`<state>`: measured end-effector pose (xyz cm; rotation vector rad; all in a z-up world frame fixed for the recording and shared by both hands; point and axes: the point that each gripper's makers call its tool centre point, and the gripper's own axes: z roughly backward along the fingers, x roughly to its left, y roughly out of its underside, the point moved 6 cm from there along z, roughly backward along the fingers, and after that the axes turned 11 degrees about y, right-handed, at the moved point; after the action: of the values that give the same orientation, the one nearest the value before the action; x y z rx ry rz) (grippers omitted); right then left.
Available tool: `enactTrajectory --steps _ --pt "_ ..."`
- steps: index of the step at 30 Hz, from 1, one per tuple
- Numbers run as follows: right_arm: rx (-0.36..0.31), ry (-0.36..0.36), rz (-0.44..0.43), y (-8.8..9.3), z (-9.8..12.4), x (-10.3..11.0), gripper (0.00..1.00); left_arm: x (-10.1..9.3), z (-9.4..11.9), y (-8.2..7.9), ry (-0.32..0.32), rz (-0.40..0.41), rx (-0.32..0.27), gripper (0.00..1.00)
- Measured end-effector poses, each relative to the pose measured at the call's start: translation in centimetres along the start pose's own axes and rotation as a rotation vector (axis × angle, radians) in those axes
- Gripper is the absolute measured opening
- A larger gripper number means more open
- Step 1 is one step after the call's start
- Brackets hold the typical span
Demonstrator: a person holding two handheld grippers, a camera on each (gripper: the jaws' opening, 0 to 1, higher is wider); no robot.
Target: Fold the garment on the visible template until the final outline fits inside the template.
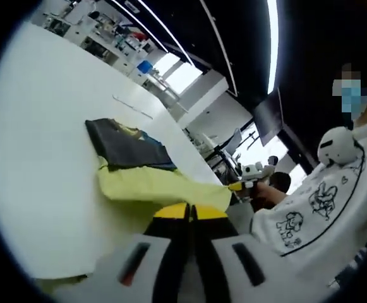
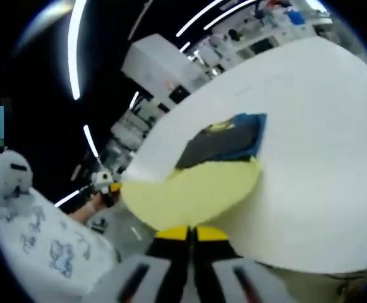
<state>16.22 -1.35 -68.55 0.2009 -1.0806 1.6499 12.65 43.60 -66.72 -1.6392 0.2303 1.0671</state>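
Near the worktop's (image 1: 38,189) edge closest to us lies the garment (image 1: 148,173), yellow, with a dark panel and a blue patch on its far part; its yellow end reaches that edge. We hold both tongs low before it: the left gripper (image 1: 191,213) and the right gripper (image 2: 191,232) each show yellow tips pressed together, and we cannot tell whether cloth is pinched between them. We judge a fold is under way, the garment partly doubled. We cannot make out the template's outline here. Next we would draw the yellow end over the dark part. Beyond the garment the worktop runs bare and wide.
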Motion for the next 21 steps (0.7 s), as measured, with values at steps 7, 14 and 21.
enactTrajectory --steps 7,14,21 --pt "-0.031 0.016 0.036 -3.0 -2.6 0.6 0.0 3.7 -2.3 -3.0 -0.07 -0.044 -0.044 0.0" --pt "-0.118 0.031 0.008 -8.7 -5.4 -1.2 0.0 7.9 -4.4 -5.8 -0.14 -0.051 -0.095 0.0" --pt "-0.167 0.07 0.006 -12.8 -7.3 -3.8 0.0 10.0 -6.6 -7.7 -0.179 -0.038 -0.119 0.0"
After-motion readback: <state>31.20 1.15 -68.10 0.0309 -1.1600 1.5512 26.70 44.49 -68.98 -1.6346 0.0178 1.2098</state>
